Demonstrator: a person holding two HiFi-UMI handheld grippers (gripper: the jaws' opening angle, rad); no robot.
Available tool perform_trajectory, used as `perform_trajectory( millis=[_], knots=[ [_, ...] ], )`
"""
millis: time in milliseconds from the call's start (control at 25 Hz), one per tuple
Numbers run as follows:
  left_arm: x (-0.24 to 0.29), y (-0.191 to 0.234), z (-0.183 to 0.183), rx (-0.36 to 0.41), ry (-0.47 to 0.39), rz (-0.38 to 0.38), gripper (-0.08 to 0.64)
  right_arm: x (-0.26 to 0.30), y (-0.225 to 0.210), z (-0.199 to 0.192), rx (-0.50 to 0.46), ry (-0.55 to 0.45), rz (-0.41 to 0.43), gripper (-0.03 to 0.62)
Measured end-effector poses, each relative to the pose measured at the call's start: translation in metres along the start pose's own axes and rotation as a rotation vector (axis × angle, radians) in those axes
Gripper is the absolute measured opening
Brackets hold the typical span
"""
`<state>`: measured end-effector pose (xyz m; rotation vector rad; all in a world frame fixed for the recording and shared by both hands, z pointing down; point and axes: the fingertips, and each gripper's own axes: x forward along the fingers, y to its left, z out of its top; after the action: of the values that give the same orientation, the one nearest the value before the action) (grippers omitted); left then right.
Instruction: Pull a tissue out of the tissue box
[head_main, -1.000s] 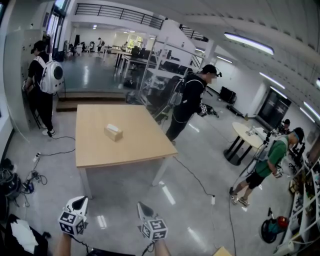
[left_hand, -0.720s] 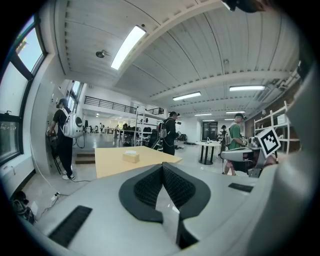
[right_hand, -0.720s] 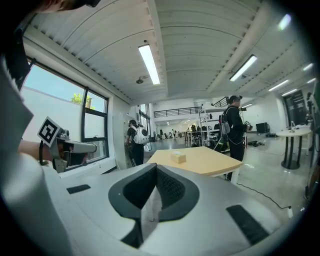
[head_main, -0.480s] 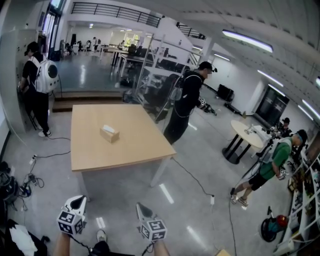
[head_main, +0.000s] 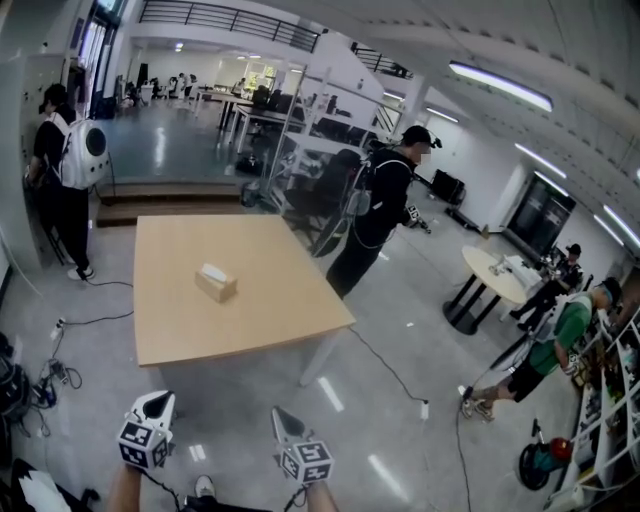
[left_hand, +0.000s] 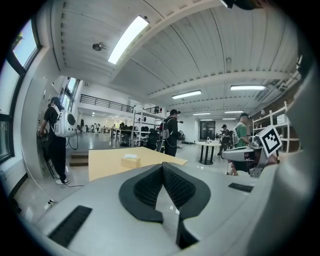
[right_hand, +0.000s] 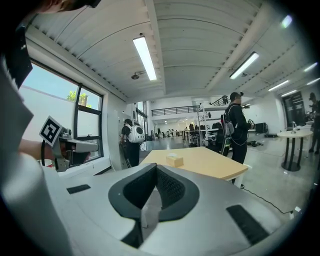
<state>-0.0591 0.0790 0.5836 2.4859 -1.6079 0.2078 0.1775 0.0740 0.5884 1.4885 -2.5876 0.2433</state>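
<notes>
Fingers are pressed together on the left gripper and the right gripper alike, nothing between them. The large light wooden table looms nearer than a second ago. Near its middle, well ahead of both grippers, sits the small tan cardboard tissue box.

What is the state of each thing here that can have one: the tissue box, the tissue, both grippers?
tissue box: resting on the table, apart from both grippers.
tissue: sticking up from the box top, not yet pulled.
left gripper: jaws together, nothing between them.
right gripper: jaws together, nothing between them.
</notes>
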Motion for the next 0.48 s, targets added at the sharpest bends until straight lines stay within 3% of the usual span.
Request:
perform_trajectory(
  millis=[480],
  knots=[
    [0.058, 0.073, 0.025, 0.003, -0.009, -0.002, 0.008, 0.096, 0.004, 0.028, -0.012, 0.004, 0.027, 0.011]
  ],
)
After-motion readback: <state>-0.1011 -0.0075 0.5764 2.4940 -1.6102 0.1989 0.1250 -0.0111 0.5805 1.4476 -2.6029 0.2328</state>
